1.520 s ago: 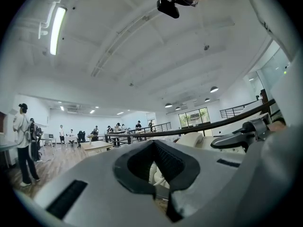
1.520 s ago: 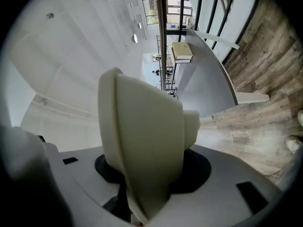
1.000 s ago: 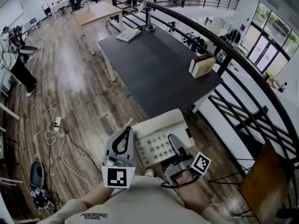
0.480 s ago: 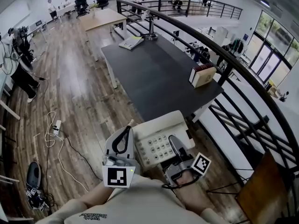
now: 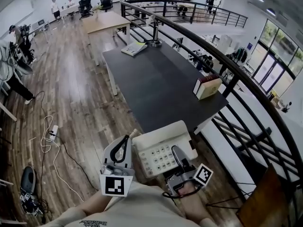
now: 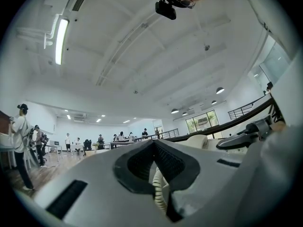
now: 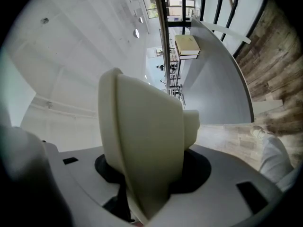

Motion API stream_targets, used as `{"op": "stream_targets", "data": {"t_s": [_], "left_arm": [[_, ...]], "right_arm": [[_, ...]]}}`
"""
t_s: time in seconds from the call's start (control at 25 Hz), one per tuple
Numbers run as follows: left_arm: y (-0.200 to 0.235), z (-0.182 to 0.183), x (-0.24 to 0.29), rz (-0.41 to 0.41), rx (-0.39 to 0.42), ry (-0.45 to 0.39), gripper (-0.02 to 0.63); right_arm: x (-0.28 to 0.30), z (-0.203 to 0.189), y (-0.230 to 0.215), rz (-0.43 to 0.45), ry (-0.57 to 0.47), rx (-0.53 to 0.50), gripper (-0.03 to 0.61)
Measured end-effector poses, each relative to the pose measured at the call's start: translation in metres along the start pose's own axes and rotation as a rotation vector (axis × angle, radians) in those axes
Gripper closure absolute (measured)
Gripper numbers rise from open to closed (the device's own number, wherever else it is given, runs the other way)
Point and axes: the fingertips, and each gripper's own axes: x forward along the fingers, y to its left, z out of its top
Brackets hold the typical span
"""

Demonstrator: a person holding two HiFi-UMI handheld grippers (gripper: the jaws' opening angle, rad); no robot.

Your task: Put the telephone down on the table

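Carrying: telephone (image 5: 163, 148) short of tabletop (image 5: 156, 84); keep level, lower flat past edge.
Right tongs (image 5: 176, 151): clamped on telephone body.
Left tongs (image 5: 128, 138): pinching coiled cord (image 6: 158, 193); avoid snagging.

**mk_87:** could anyone read the keys on the telephone (image 5: 163, 148)? Way too small for me.

**dov:** nope, and its underside was hidden. It covered the right gripper (image 5: 178, 156) tips in that gripper's view, and the coiled cord (image 6: 158, 193) ran out of sight inside the left gripper (image 6: 153, 144). People (image 5: 56, 5) at the back were just specks.
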Motion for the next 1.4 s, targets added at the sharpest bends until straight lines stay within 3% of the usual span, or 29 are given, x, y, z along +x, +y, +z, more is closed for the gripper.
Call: {"op": "stream_targets", "data": {"t_s": [0.28,0.76,1.04,1.4], "left_arm": [[0.041,-0.044,0.051,-0.002,0.012,0.02,0.609],[0.158,-0.071,0.192,-0.02,-0.017,0.017,0.61],[0.213,-0.078,0.281,-0.133,0.008,0.008,0.609],[0.284,-0.092,0.391,-0.177,-0.037,0.008,0.61]], "right_arm": [[0.056,0.021,-0.036,0.012,-0.018,0.006,0.37],[0.218,0.061,-0.053,0.021,-0.066,0.016,0.37],[0.317,0.084,-0.05,0.012,-0.109,-0.023,0.37],[0.431,0.119,-0.052,0.014,-0.161,-0.044,0.37]]}}
